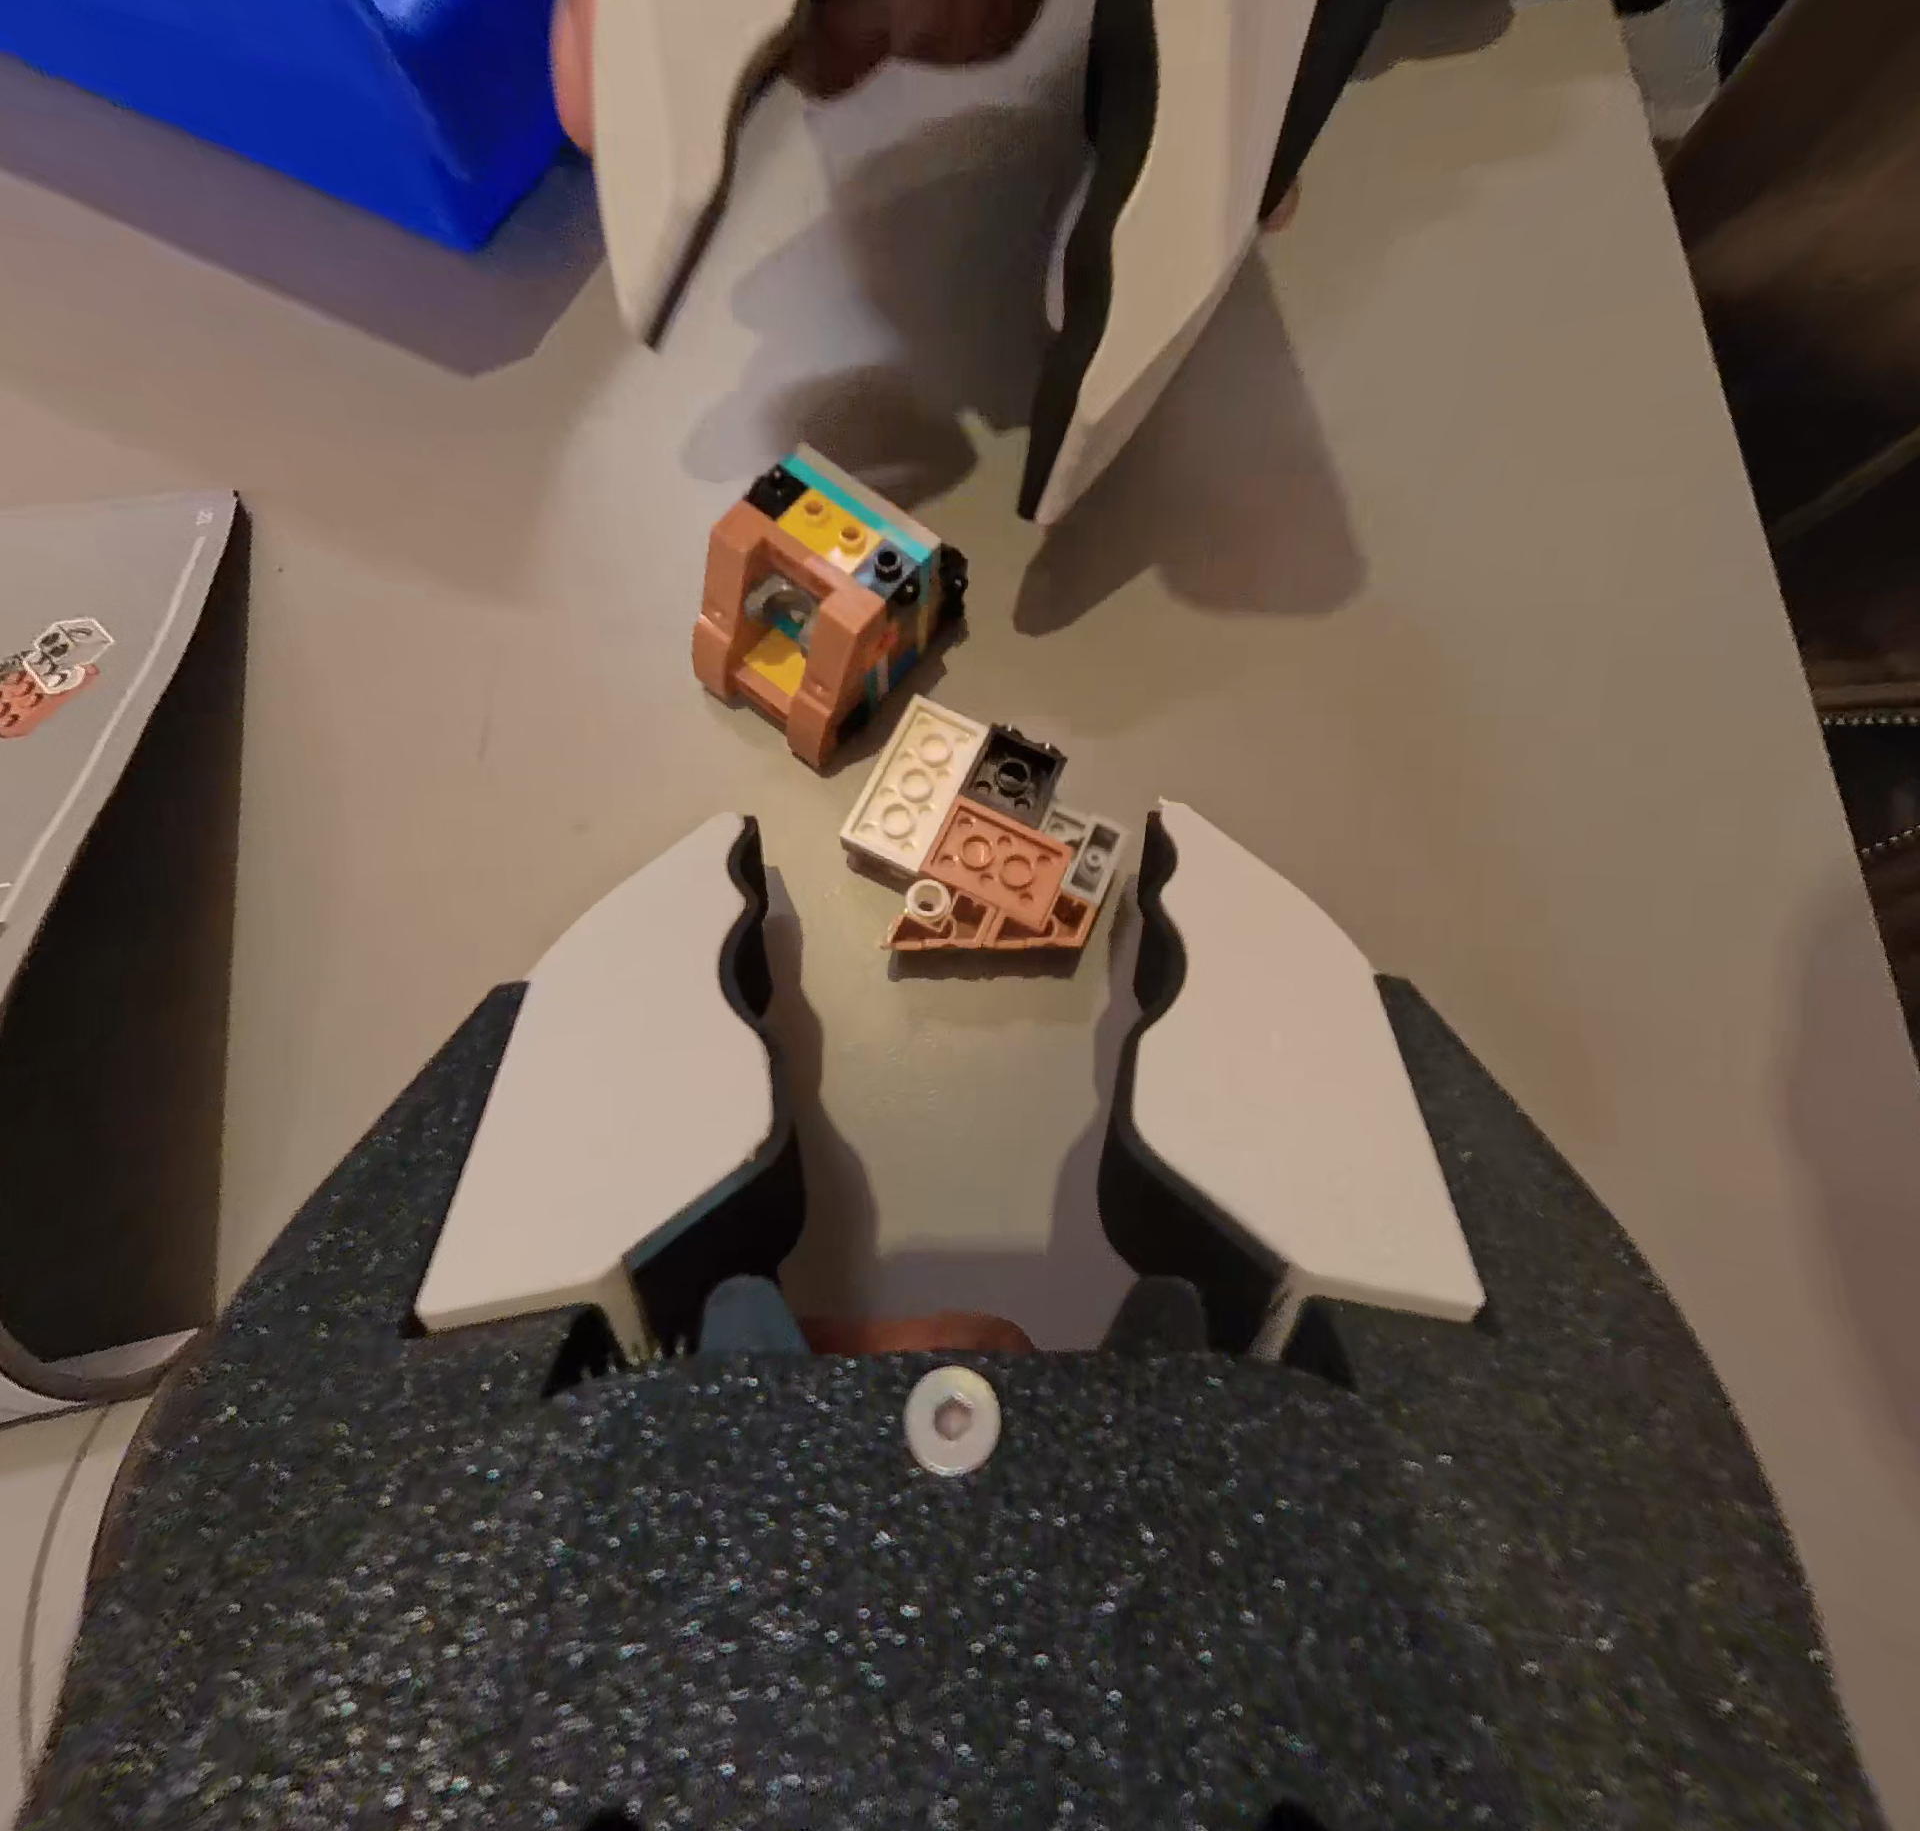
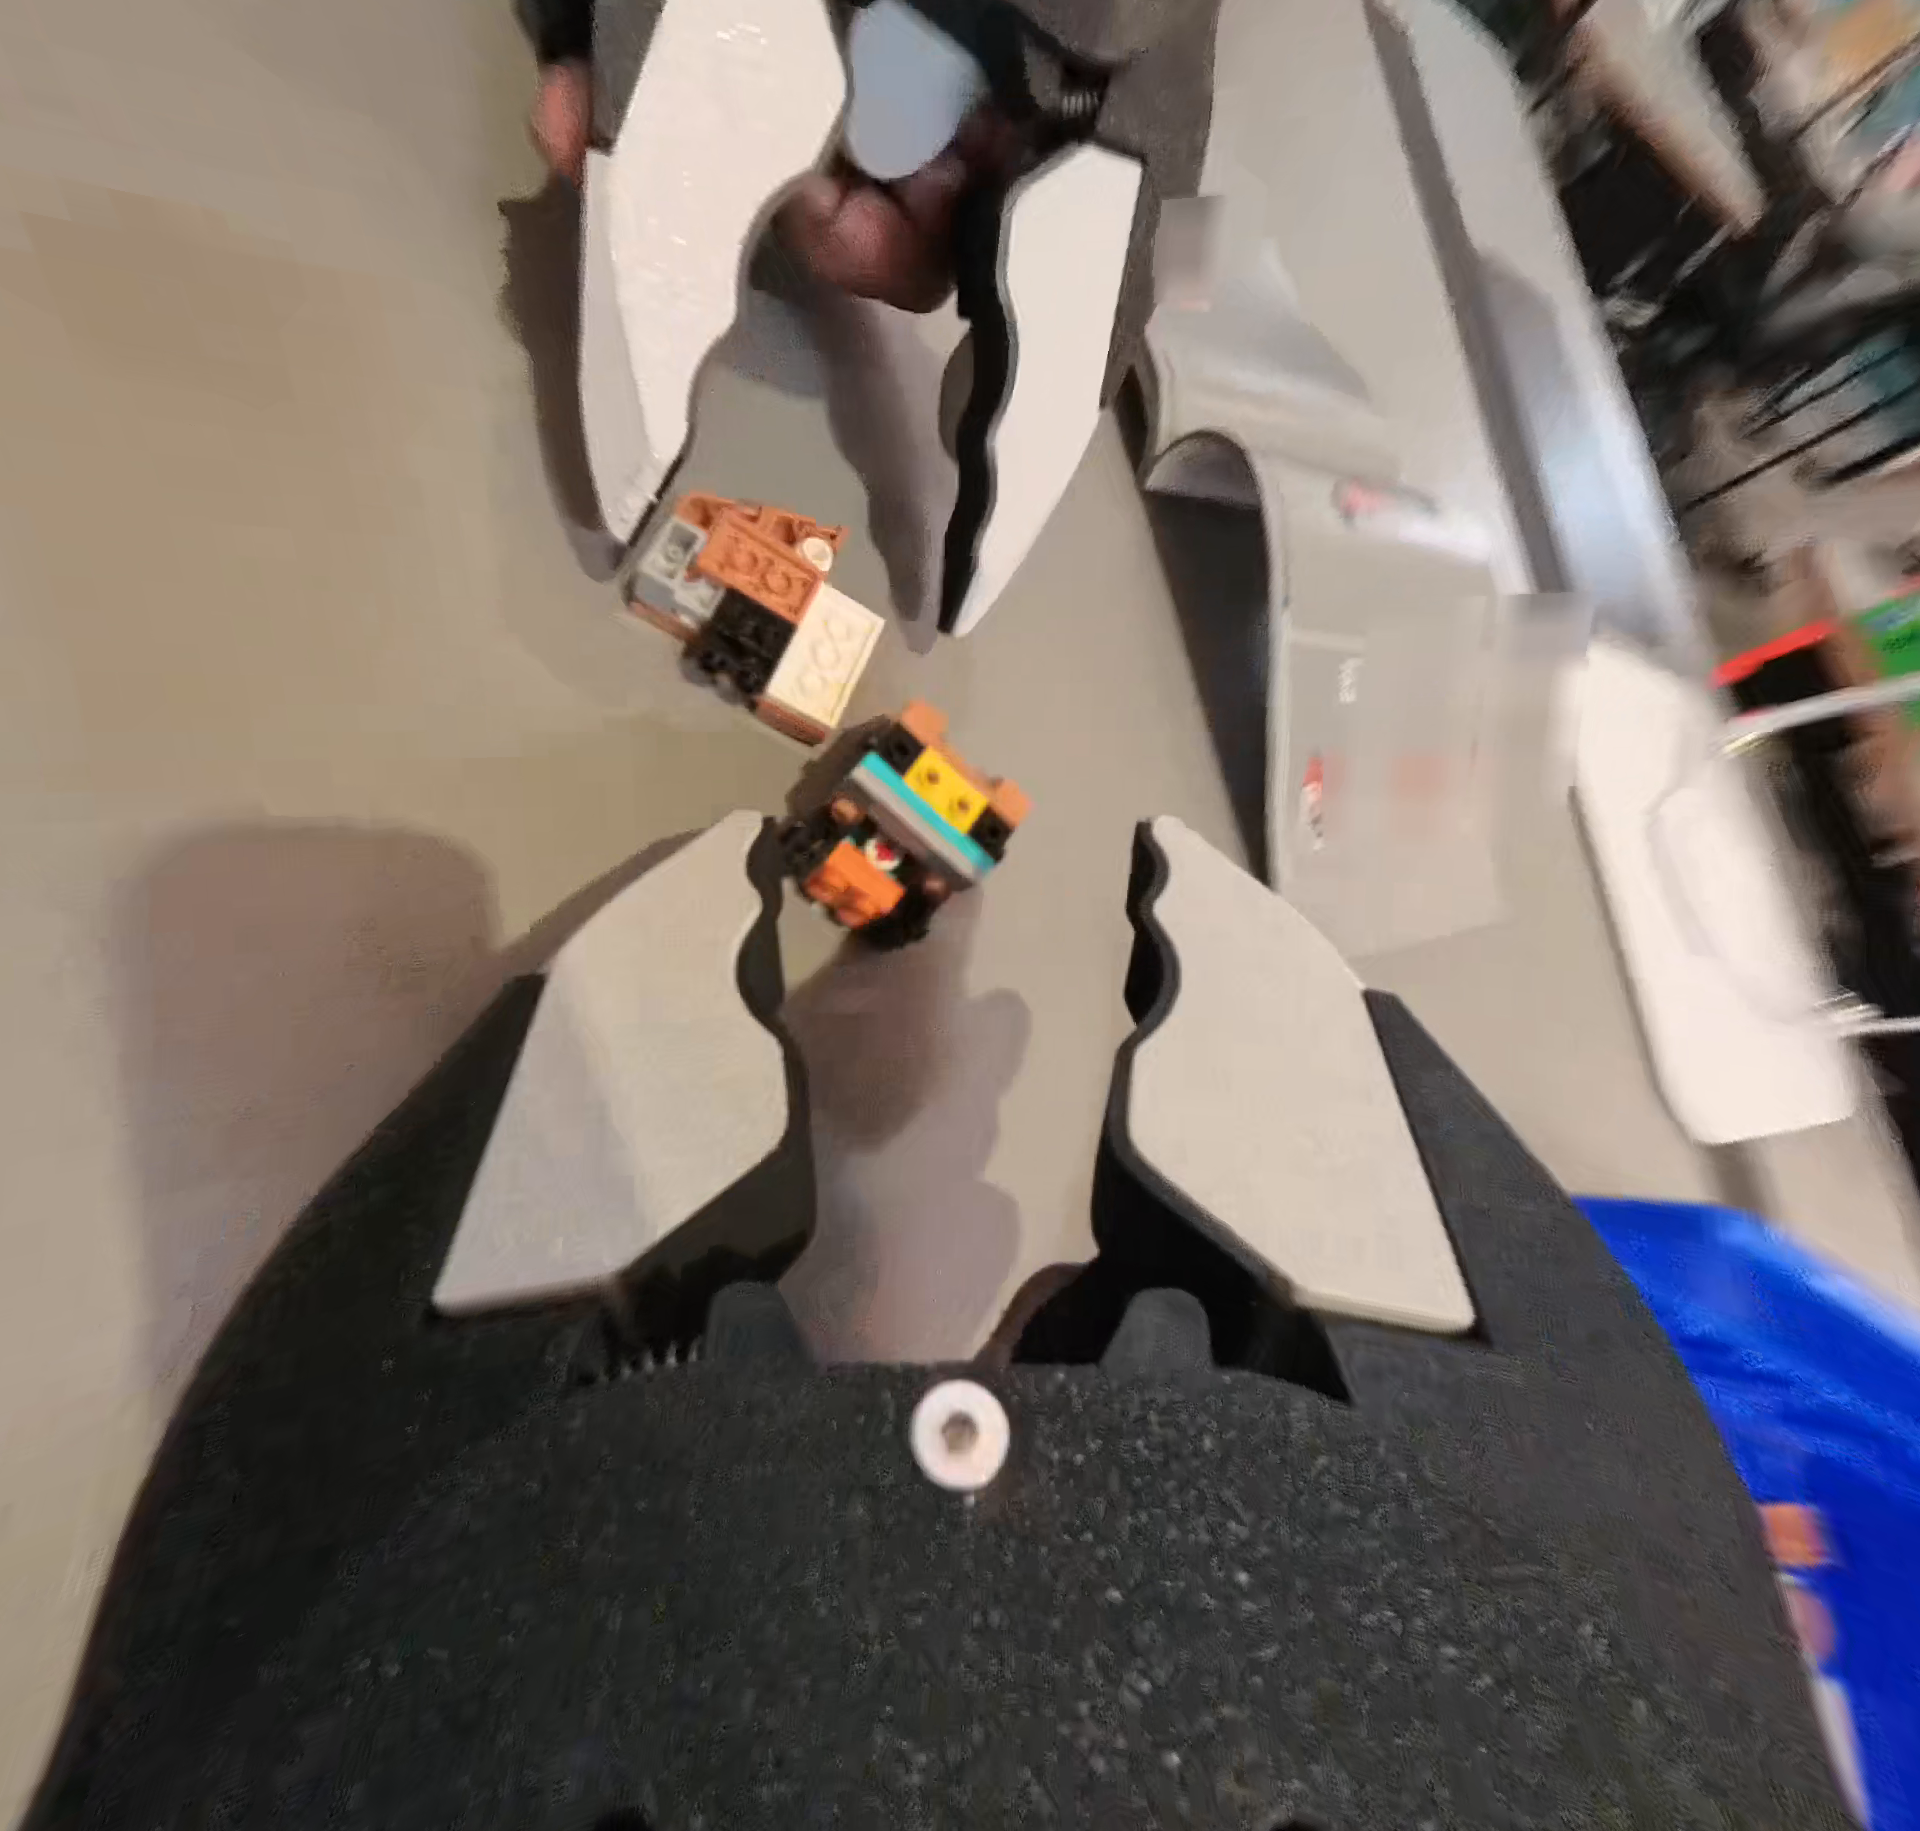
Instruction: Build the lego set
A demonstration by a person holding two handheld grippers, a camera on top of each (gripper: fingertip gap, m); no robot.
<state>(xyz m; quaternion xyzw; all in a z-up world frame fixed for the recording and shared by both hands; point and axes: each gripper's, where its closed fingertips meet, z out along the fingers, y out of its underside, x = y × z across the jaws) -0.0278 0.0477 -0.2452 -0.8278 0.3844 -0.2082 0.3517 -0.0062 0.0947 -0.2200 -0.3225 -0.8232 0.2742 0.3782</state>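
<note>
On the desk [image 1: 416, 846], both the left tongs [image 1: 951, 825] and right tongs [image 2: 945, 831] are spread and empty. A flat brick cluster [image 1: 987, 846] lies between the left tips; the cube-shaped build [image 2: 909, 825] sits just beside the right tongs' left tip. An instruction booklet [image 1: 94, 742] and blue box [image 1: 312, 56] lie aside.

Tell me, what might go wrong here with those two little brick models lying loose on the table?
Both tools are open and hold nothing. The left tool has the flat brick cluster partly between its tips, off to one side, so closing might push it away instead of gripping. The cube-shaped model lies tilted by the right tool; a nudge could roll it or pop bricks off.
</note>
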